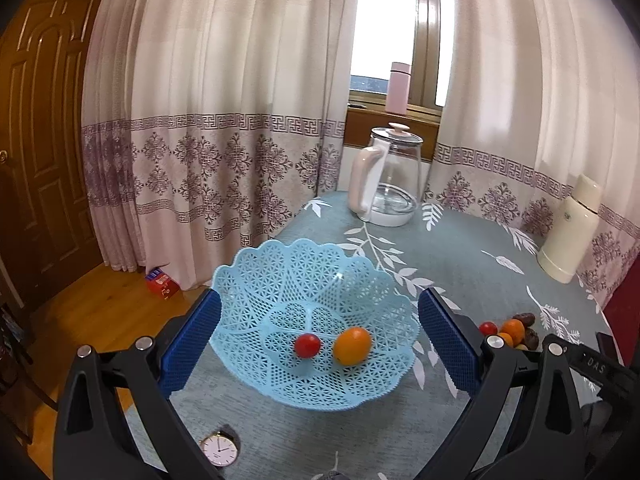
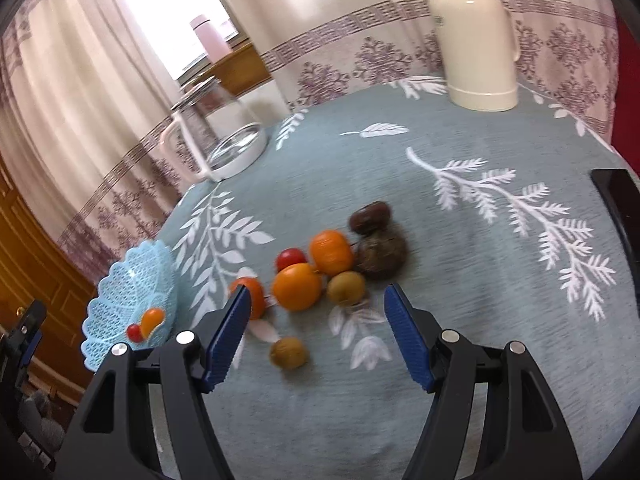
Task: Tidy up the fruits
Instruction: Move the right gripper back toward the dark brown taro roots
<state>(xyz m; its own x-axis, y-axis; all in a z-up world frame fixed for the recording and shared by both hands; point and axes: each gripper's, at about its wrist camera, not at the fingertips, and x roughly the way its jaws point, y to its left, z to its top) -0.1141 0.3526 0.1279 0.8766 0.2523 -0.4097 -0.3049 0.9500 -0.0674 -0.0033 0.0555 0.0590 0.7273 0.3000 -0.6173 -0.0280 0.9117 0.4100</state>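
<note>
A light blue lattice basket (image 1: 280,276) sits on the grey-blue tablecloth and holds a red cherry tomato (image 1: 307,345) and an orange kumquat (image 1: 352,346). My left gripper (image 1: 318,320) hangs open above it, blue pads on either side of the bowl. In the right wrist view, a fruit pile lies on the cloth: an orange (image 2: 297,286), a tangerine (image 2: 331,251), a red tomato (image 2: 291,258), a green-yellow fruit (image 2: 346,288), two dark brown fruits (image 2: 380,258), another orange fruit (image 2: 252,294) and a lone yellowish fruit (image 2: 289,353). My right gripper (image 2: 318,296) stands open just before the pile, holding nothing.
A glass kettle (image 1: 386,178) with a pink handle stands at the table's far side, a cream thermos (image 2: 474,40) at the far right. A wristwatch (image 1: 219,449) lies near the front edge. The basket (image 2: 120,304) is left of the pile. A black object (image 2: 616,200) sits at the right edge.
</note>
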